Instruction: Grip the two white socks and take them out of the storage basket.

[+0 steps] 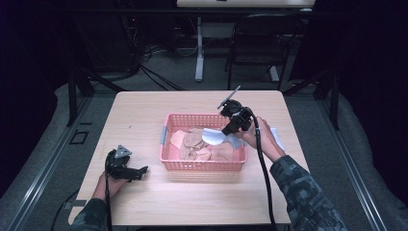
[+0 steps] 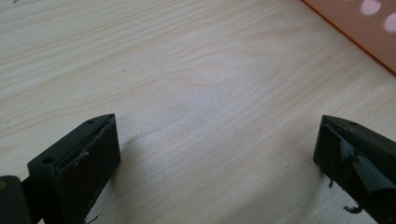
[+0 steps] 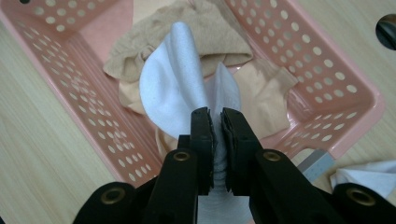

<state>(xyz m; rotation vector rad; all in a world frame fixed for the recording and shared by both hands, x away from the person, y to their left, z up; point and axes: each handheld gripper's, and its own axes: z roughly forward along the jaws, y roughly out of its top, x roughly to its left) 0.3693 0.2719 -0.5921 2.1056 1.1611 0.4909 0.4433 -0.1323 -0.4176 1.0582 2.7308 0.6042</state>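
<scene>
A pink perforated basket (image 1: 202,165) (image 3: 70,98) stands mid-table with several tan cloths (image 1: 192,142) (image 3: 219,32) piled in it. Over its right side my right gripper (image 1: 230,129) (image 3: 217,116) is shut on a white cloth (image 1: 212,137) (image 3: 173,88), which hangs folded from the jaws above the tan pile. To the left of the basket, near the front of the wooden table (image 1: 139,110), my left gripper (image 1: 139,172) (image 2: 217,149) rests low with its jaws wide open over bare wood and nothing between them. A corner of the basket (image 2: 359,28) lies just ahead of it.
Another white cloth (image 1: 276,137) (image 3: 369,177) lies on the table to the right of the basket, beside my right hand. A grey tag (image 3: 315,163) sits at the basket's near corner. Chairs and a desk leg (image 1: 198,53) stand beyond the table's far edge.
</scene>
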